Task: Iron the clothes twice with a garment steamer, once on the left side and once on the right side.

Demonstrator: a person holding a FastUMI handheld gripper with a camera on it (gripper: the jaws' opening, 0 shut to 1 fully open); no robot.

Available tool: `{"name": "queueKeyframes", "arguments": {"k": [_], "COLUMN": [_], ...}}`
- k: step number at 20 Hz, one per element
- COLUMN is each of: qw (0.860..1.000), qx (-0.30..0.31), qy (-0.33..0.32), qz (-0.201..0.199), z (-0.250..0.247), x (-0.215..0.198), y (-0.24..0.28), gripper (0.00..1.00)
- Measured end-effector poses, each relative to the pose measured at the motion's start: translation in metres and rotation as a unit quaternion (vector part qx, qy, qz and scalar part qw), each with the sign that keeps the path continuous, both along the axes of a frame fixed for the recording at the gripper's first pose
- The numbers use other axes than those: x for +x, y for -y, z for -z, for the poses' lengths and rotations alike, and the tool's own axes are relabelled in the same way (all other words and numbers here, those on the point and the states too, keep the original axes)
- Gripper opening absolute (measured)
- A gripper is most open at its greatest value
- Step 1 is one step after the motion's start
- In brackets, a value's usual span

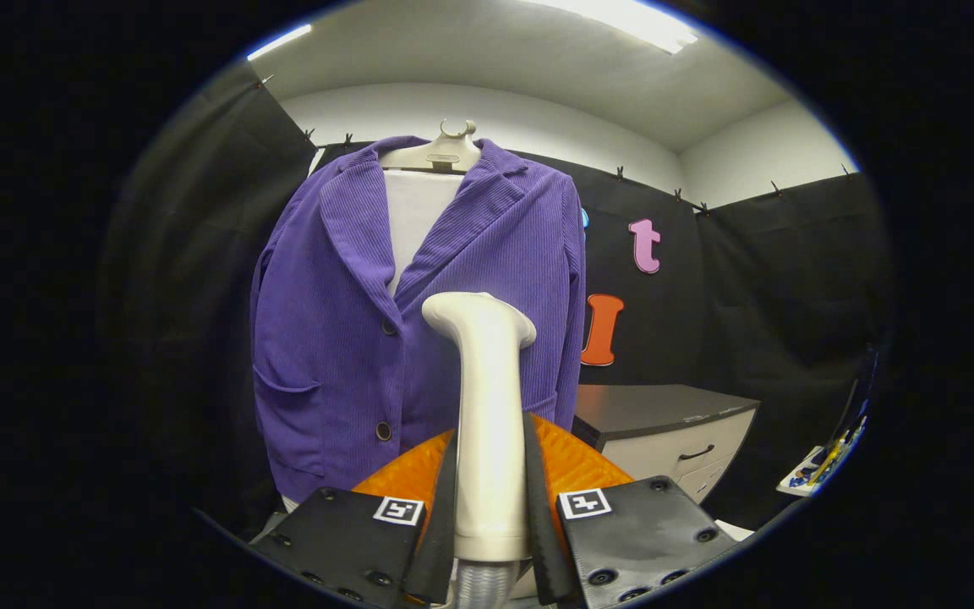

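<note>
Gripper view: the jaws of the black two-finger gripper are closed on the cream-white plastic handle of the garment steamer, one finger pressing each side of the handle. Steamer stands upright between the fingers; its rounded head bends forward at the top. A ribbed grey hose leaves the bottom of the handle. Orange textured parts of the gripper body show behind the fingers, on both sides of the handle.

Just beyond the steamer head hangs the purple corduroy jacket on a pale hanger form, over a white inner garment. Jacket front is buttoned, with dark buttons down the middle and a patch pocket low on one side. Steamer head sits level with the jacket's mid-front, near the button line; whether it touches the cloth cannot be told.

Beside the jacket stands a low cabinet with a dark top and pale drawers, drawers shut. Farther out, a small white tray holds coloured items, too small to identify.
</note>
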State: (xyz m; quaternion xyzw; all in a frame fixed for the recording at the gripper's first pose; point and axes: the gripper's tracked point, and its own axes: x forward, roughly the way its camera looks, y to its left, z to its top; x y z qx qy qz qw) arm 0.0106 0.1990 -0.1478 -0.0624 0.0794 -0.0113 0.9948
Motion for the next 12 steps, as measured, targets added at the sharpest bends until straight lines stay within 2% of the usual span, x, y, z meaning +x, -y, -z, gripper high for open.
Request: {"name": "queueKeyframes", "arguments": {"k": [12], "qw": [1.0], "qx": [-0.011], "qy": [-0.026], "qz": [0.003], "z": [0.05], "x": [-0.024], "y": [0.0], "gripper": [0.45]}}
